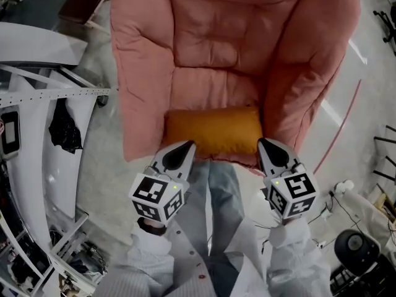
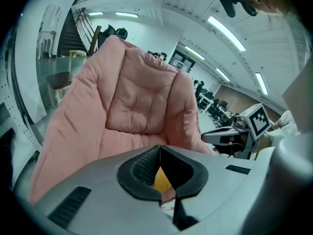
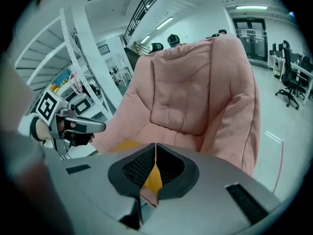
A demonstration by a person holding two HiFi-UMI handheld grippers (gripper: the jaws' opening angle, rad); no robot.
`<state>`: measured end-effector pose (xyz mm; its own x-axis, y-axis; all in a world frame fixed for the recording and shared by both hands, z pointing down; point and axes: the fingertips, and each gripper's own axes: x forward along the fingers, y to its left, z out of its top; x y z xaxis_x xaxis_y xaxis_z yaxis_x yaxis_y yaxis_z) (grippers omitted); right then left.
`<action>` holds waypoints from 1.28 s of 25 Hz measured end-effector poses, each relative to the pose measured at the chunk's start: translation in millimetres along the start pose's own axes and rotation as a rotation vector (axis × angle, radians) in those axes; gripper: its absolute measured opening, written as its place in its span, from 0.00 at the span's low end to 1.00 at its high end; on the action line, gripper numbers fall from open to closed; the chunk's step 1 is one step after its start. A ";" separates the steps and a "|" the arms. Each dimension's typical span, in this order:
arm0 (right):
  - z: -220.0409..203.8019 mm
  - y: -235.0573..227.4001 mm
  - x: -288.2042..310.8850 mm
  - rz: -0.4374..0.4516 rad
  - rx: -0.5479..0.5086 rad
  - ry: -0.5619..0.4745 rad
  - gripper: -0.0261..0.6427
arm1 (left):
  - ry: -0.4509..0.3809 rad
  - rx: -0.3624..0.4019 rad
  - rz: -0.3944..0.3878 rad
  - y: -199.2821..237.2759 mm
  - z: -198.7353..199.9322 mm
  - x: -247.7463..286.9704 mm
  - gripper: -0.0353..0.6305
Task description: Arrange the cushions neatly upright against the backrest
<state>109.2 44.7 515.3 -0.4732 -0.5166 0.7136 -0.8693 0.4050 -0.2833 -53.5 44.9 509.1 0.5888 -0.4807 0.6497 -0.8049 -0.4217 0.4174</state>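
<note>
Left gripper (image 1: 187, 145) and right gripper (image 1: 262, 142) jaws pinch front corners of the plump orange cushion (image 1: 213, 129), lying flat on the quilted pink armchair (image 1: 204, 48).

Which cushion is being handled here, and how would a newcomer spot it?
Start from the big pink padded armchair that fills the head view. Across the front edge of its seat lies the orange cushion, flat rather than upright, with the left gripper and right gripper shut on its two near corners. It is the only orange thing against all that pink.
</note>
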 end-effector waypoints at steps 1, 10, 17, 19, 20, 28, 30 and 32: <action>-5.2 -1.3 3.0 0.002 -0.003 0.012 0.06 | 0.004 -0.004 0.005 2.6 -3.6 2.0 0.07; -49.5 -14.0 21.8 -0.009 -0.006 0.101 0.06 | 0.074 -0.019 0.057 22.2 -46.1 13.1 0.07; -69.8 -25.9 30.7 -0.014 -0.026 0.163 0.09 | 0.136 -0.012 0.124 42.1 -67.1 15.8 0.24; -75.9 -27.4 33.9 -0.005 -0.021 0.185 0.19 | 0.151 -0.012 0.150 49.4 -71.6 15.0 0.29; -80.2 -27.7 35.5 0.002 -0.020 0.201 0.22 | 0.161 -0.008 0.162 52.9 -74.3 14.7 0.32; -119.7 -30.9 43.1 0.025 -0.126 0.377 0.37 | 0.283 0.011 0.246 76.0 -107.5 10.0 0.51; -125.8 -30.3 45.0 0.024 -0.155 0.409 0.37 | 0.311 0.013 0.251 79.5 -117.7 10.3 0.52; -130.7 -30.2 48.0 0.019 -0.183 0.439 0.38 | 0.342 0.022 0.252 82.2 -128.2 12.4 0.53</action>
<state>131.4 106.3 641.9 -0.3498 -0.1565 0.9236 -0.8029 0.5581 -0.2096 -121.7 102.8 632.9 0.3127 -0.2893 0.9047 -0.9164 -0.3423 0.2073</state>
